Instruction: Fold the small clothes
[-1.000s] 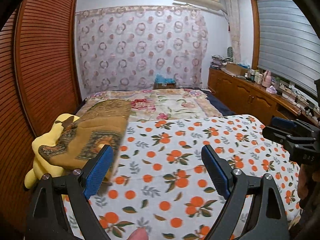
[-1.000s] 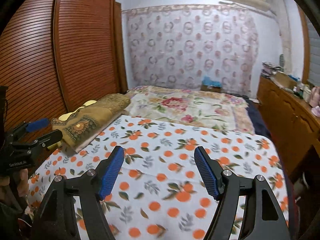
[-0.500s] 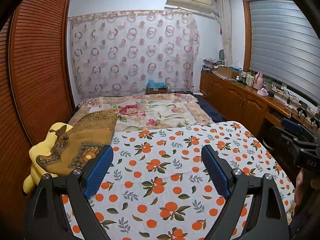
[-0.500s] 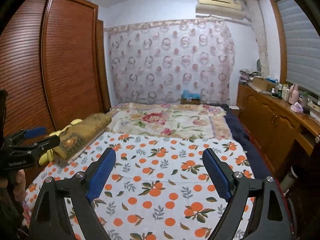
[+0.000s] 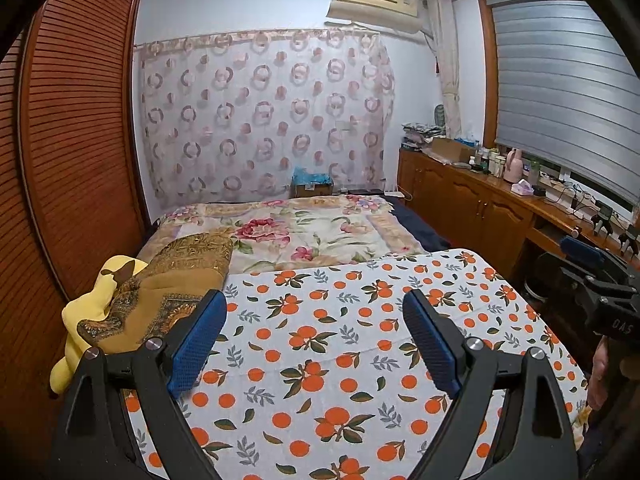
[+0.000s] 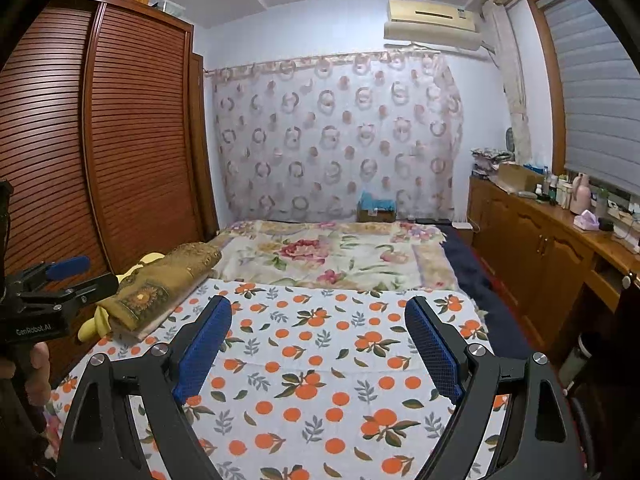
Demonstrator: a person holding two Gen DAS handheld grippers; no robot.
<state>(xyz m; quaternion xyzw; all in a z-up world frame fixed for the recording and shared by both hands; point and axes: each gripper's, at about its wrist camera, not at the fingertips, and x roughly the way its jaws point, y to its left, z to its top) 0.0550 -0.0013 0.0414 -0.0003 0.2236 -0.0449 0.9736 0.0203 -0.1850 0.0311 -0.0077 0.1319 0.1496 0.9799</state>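
While both tools hang raised over the bed: lower left of frame, brown patterned cloth (image 5: 160, 300) lying folded atop yellow item (image 5: 80, 320), at edge of orange-print sheet (image 5: 340, 340). Centre, left gripper (image 5: 316, 340) spread wide, empty. Right edge, right gripper (image 6: 320, 344) likewise spread, empty. Stage unclear: fits pre-fold or finished stack. Nothing loose visible for grasping.

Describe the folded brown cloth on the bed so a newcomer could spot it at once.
Start at the slatted wooden wardrobe and look down to the bed's edge beside it. There the folded brown cloth rests partly on the orange-print sheet. Its gold paisley and medallion pattern sets it apart from the plain yellow soft item beneath.
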